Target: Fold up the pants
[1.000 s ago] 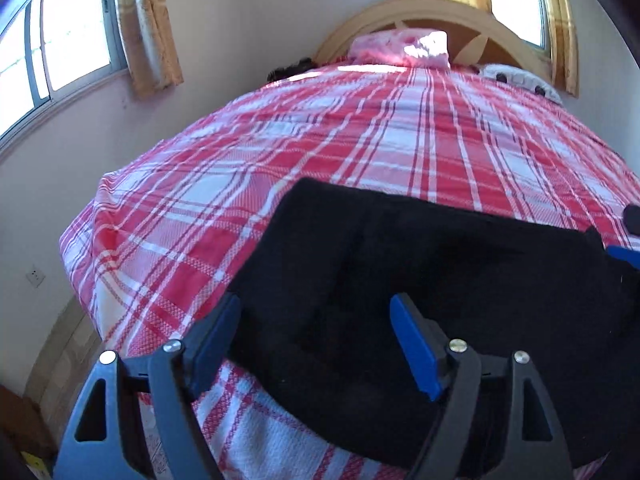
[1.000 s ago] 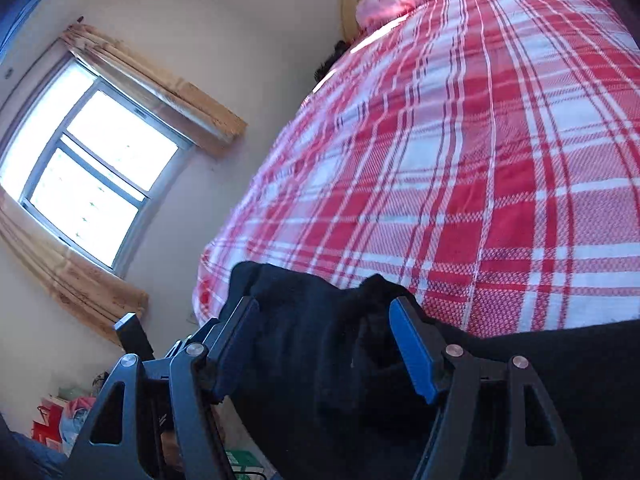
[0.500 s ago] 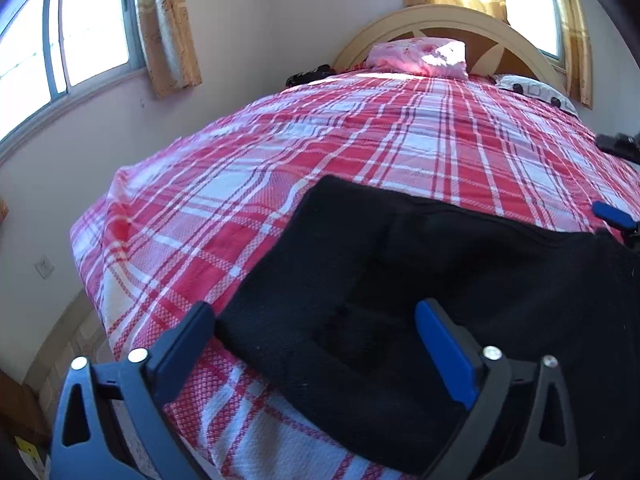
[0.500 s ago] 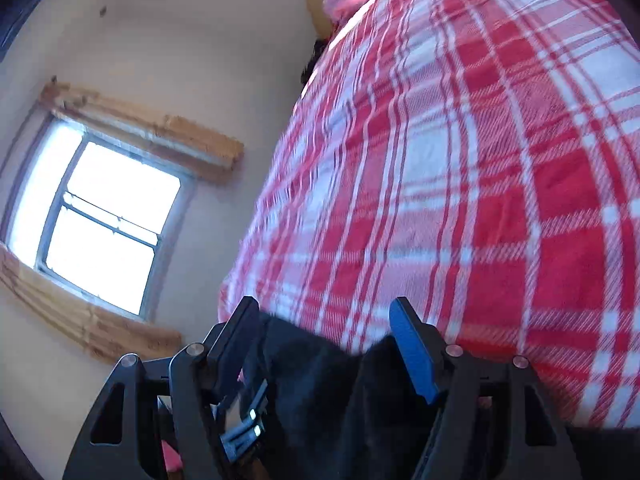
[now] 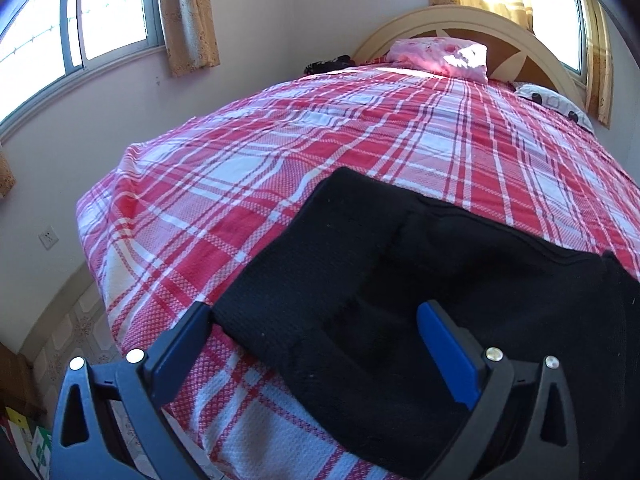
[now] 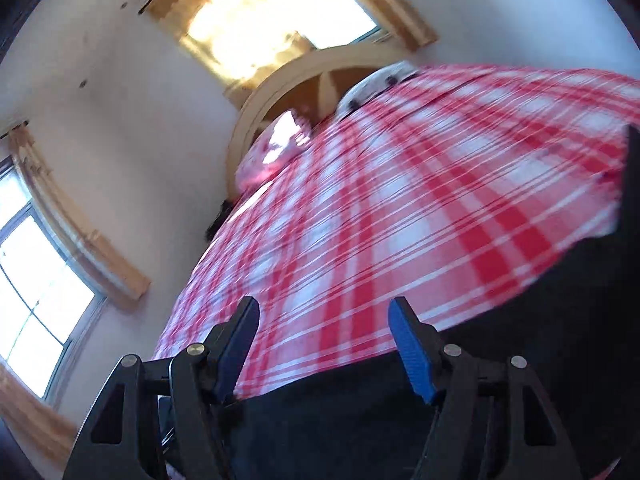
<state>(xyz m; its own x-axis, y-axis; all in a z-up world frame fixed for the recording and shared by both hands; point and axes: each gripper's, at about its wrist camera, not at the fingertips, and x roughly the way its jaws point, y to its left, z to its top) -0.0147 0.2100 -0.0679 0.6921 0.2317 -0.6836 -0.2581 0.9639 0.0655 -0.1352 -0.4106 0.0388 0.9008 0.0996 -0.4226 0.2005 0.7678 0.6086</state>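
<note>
The black pants lie folded on the near part of the red plaid bed. My left gripper is open, its blue fingers spread above the pants' near left edge and holding nothing. In the blurred right wrist view my right gripper is open and empty, tilted up over the bed. The black pants show as a dark band below its fingers.
A pink pillow and a spotted pillow lie by the arched headboard. Windows with tan curtains are on the left wall and behind the headboard. The bed's left edge drops to a tiled floor.
My right gripper has let go of the pants, lifted and swung to face the headboard. My left gripper has opened wider and drawn back a little from the pants.
</note>
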